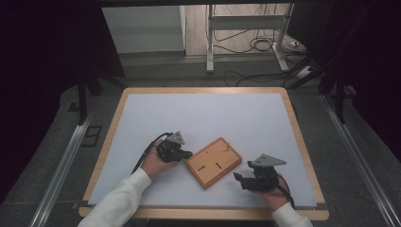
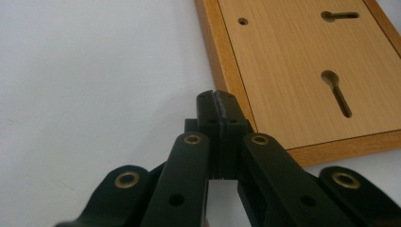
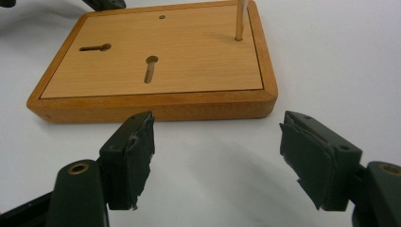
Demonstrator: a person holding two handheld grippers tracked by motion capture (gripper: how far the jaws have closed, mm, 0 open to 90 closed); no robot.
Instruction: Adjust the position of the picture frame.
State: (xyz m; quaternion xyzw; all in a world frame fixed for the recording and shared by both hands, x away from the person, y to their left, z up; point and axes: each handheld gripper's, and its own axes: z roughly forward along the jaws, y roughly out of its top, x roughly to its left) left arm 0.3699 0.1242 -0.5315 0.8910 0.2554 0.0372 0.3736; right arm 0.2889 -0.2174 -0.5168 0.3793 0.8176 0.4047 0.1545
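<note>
A wooden board (image 1: 213,162) lies flat on the white table surface (image 1: 203,118), turned at an angle to the table's edges and toward the near side of the table. The board has a raised, darker frame around a lighter inset panel. The panel carries two keyhole-shaped slots (image 3: 150,67), one small round hole (image 2: 242,21) and one thin upright peg (image 3: 240,19) near a corner.

The left gripper (image 1: 182,154) rests just beside the board's left edge, held in the person's left hand (image 1: 153,163). In the left gripper view its two jaws are pressed together with nothing between them, and their tips (image 2: 216,101) sit next to the board's frame; contact with the frame cannot be confirmed.

The right gripper (image 1: 242,178) sits near the board's lower right corner, slightly apart from it, held in the person's right hand (image 1: 274,194). In the right gripper view its jaws stand wide apart and empty, the pads (image 3: 139,161) facing the board's long side edge with bare table surface between them and the board.
</note>
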